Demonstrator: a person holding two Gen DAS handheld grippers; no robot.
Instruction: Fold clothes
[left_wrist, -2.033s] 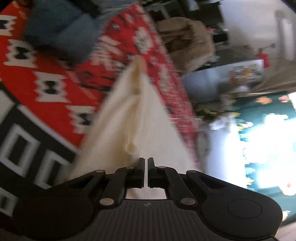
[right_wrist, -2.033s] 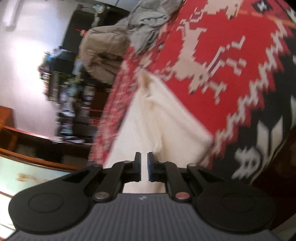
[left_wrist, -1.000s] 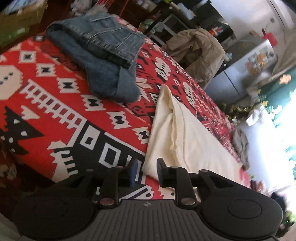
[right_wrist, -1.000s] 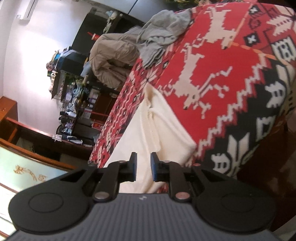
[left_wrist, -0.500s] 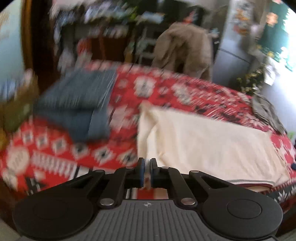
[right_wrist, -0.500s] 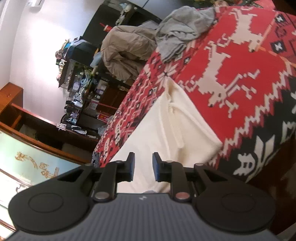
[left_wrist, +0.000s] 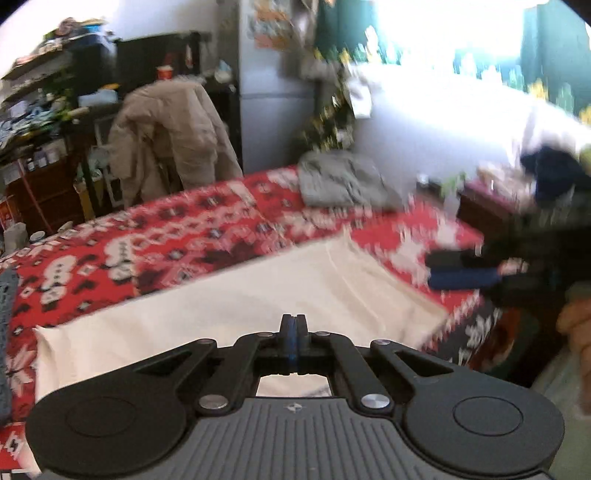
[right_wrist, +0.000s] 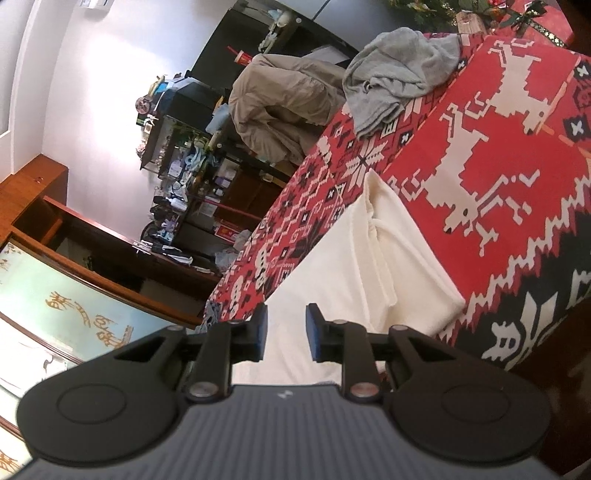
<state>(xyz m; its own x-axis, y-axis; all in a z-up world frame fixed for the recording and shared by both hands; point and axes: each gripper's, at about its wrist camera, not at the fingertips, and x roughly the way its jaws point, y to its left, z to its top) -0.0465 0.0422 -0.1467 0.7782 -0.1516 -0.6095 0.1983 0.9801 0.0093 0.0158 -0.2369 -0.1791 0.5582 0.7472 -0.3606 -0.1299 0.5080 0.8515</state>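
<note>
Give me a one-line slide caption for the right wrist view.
Right hand-held gripper open above a folded cream garment on a red patterned blanket, with a crumpled grey garment beyond.

The folded garment lies on the bedspread, the crumpled top behind it (far edge).

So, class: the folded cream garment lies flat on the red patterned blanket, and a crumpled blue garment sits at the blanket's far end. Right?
Not quite. The crumpled garment is grey, not blue, as the right wrist view shows. The folded cream garment does lie flat on the red patterned blanket.
</note>
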